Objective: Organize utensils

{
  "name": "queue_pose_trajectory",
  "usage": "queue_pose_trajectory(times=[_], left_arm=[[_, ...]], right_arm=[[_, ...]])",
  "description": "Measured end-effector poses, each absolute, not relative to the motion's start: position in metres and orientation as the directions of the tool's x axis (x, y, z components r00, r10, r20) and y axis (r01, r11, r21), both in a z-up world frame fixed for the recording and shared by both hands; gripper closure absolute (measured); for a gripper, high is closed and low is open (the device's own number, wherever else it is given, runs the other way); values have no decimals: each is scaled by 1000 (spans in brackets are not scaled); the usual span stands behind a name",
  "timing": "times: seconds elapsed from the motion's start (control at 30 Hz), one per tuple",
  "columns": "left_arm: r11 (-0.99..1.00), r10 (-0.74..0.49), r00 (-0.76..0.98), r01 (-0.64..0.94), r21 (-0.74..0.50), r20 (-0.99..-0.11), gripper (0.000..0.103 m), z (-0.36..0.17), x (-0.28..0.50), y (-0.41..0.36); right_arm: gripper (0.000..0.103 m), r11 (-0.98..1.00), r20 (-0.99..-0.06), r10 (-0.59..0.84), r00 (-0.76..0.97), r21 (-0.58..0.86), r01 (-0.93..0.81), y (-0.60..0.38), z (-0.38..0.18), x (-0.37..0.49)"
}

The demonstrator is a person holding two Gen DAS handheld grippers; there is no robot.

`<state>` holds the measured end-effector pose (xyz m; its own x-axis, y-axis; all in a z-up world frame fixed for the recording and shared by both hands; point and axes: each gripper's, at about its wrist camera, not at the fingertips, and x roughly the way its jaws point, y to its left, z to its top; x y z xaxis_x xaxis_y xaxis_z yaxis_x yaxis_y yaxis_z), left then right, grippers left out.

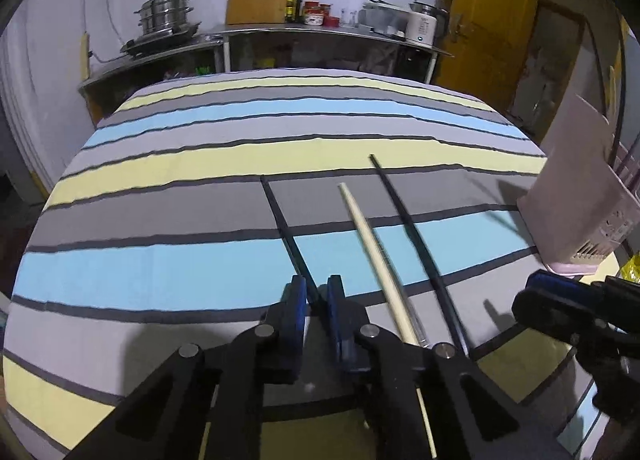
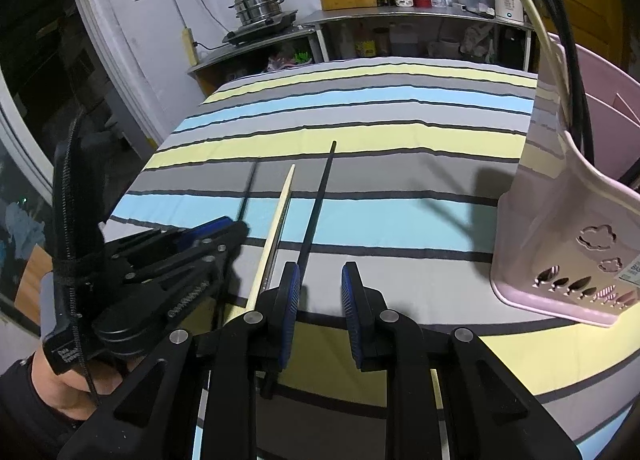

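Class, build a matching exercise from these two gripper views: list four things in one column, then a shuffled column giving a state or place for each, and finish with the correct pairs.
Things
1. left gripper
2. right gripper
3. cream chopstick
4. pink utensil holder

States or places
A. lying loose on the striped cloth
B. fingers apart, nothing between them
C. standing at the right, chopsticks already inside
D. fingers closed on a black chopstick

Pairs: 1-D, 2-B, 3-A, 4-C

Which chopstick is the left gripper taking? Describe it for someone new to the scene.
On the striped tablecloth, left of the pink holder, three chopsticks lie fanned out. It is the leftmost black chopstick, pinched by the left gripper; its neighbour is cream.
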<state>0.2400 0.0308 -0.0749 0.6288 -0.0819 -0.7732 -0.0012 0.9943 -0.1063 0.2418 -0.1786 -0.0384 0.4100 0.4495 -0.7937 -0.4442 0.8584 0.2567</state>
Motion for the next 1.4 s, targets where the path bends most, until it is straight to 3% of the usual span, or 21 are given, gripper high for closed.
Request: queue_pose_trajectory(times=[0.33,0.67,0.77,0.87,1.4], left_arm=[[973,-146,593,-60,-224,-792,92,-73,257,62],[992,-45,612,-69,-110,-790,91,-76,273,45],[993,-27,613,-72,-90,-790,92,-76,275,44],[989,-55,607,-77,-127,-793,94,-75,275,50],[986,-84,722,-38,-160,-687,98,8,213,51]], right_arm=[[81,857,-800,445,403,251,-450,-153,-52,279],[81,874,-830,392,397,201,-443,-133,-74,302],[95,877,-835,370,407,169,-450,-129,-75,305],[96,872,-836,387,388,196,-448,-132,-73,306],[98,835,-738,489,465,243,-494,-158,4,250]])
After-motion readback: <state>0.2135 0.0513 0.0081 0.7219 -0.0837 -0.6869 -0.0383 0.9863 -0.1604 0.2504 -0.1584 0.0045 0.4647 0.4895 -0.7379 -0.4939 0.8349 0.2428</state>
